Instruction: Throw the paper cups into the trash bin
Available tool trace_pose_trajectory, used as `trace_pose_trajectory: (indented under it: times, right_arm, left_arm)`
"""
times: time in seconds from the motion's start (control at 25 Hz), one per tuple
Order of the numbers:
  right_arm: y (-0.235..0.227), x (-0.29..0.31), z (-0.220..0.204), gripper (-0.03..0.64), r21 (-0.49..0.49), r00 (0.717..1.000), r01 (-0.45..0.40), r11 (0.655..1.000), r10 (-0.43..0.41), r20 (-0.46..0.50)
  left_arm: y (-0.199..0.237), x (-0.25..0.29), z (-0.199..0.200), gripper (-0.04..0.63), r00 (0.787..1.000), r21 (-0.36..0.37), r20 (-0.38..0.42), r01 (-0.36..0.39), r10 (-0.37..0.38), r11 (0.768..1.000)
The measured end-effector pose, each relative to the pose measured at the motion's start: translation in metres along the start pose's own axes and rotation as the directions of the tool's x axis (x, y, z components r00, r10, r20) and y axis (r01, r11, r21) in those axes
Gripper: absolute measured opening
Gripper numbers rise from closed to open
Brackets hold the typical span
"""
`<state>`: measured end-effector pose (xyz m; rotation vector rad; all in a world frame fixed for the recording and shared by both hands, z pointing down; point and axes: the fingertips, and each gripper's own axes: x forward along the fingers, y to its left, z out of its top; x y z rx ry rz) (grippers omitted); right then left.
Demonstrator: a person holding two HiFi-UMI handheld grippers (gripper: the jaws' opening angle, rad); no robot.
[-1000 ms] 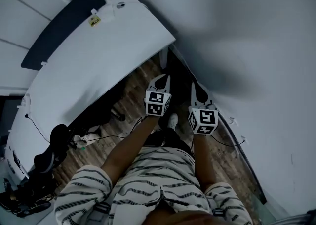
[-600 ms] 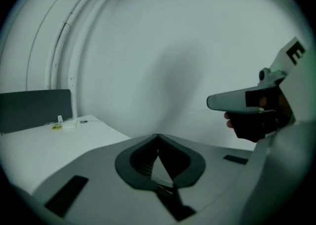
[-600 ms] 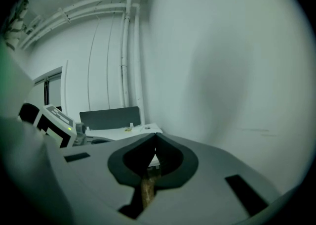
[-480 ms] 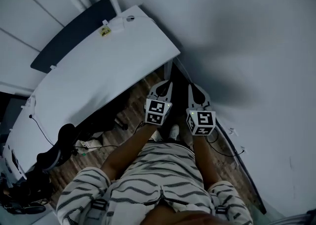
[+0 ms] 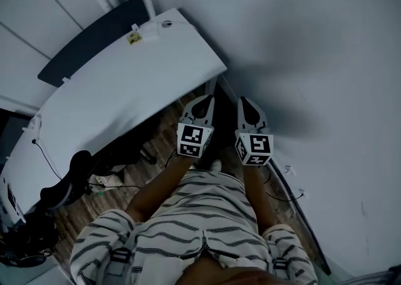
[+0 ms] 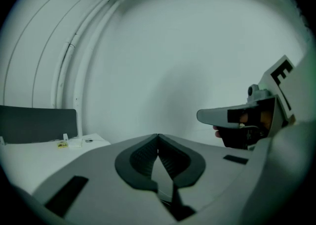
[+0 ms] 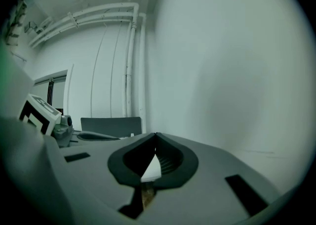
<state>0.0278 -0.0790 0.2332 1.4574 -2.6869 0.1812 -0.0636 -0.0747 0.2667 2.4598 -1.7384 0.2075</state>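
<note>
We hold the left tongs (image 5: 202, 106) and the right tongs (image 5: 248, 108) side by side off a corner of the white tabletop (image 5: 125, 83), both pinched together on nothing.

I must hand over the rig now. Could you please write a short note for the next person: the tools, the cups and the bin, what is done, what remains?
Left tool: shut, nothing between its jaws.
Right tool: shut, also empty.
Both are held side by side in front of the person, between the white table and the white wall.
Paper cups and trash bin: in no view.
Done: cannot tell from these views.
Left: find the cups and the bin first, then pick up and throw.
</note>
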Motion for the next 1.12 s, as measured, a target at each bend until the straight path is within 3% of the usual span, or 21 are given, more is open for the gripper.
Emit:
trace_pose_trajectory:
  times: [0.28, 1.12]
  right_arm:
    - [-0.011, 0.002, 0.011, 0.015, 0.000, 0.999, 0.013, 1.000, -0.013, 0.033]
    - [-0.023, 0.007, 0.015, 0.015, -0.011, 0.999, 0.008, 1.000, -0.008, 0.047]
  left_arm:
    - [-0.006, 0.006, 0.017, 0.023, 0.999, 0.009, 0.051, 0.011, -0.012, 1.000]
    - [-0.016, 0.013, 0.045, 0.024, 0.995, 0.017, 0.103, 0.019, -0.020, 1.000]
